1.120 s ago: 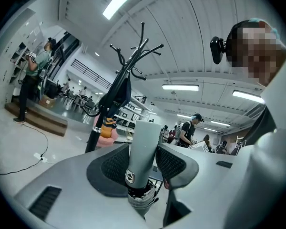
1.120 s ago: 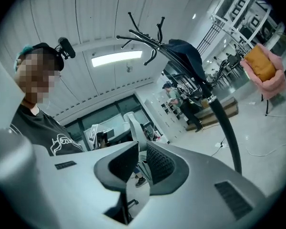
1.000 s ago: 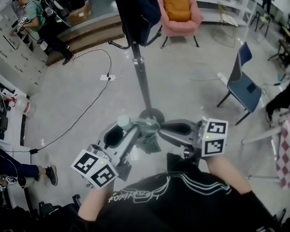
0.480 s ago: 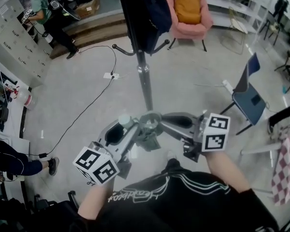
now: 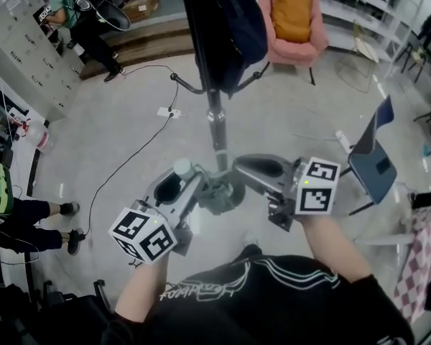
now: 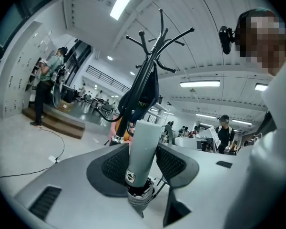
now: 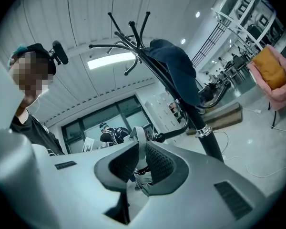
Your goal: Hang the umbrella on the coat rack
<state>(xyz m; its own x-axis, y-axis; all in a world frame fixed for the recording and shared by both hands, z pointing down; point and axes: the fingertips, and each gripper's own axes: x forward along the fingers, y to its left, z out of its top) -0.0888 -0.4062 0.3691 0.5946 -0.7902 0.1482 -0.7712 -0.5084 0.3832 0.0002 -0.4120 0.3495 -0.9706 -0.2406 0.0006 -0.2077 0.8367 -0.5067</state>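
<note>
Umbrella (image 5: 217, 195) is being brought closer to the coat rack (image 5: 215, 117) (hanging not yet begun), handle (image 6: 145, 137) being clenched by the left gripper (image 6: 144, 163), strap (image 7: 139, 144) by the right gripper (image 7: 138, 163).

Head view: coat rack (image 5: 215, 124) centre frame, pole running to top edge; bag (image 5: 237, 27) hangs on it, upper centre. Folded umbrella (image 5: 214, 192) just below the pole, left gripper (image 5: 190, 185) at its left, right gripper (image 5: 238, 172) at its right. Upper right, behind the rack: armchair (image 5: 293, 21). Right edge: chair (image 5: 373, 162). On floor (image 5: 129, 149), left of pole: power strip (image 5: 164, 112). Upper left: lockers (image 5: 25, 56).
</note>
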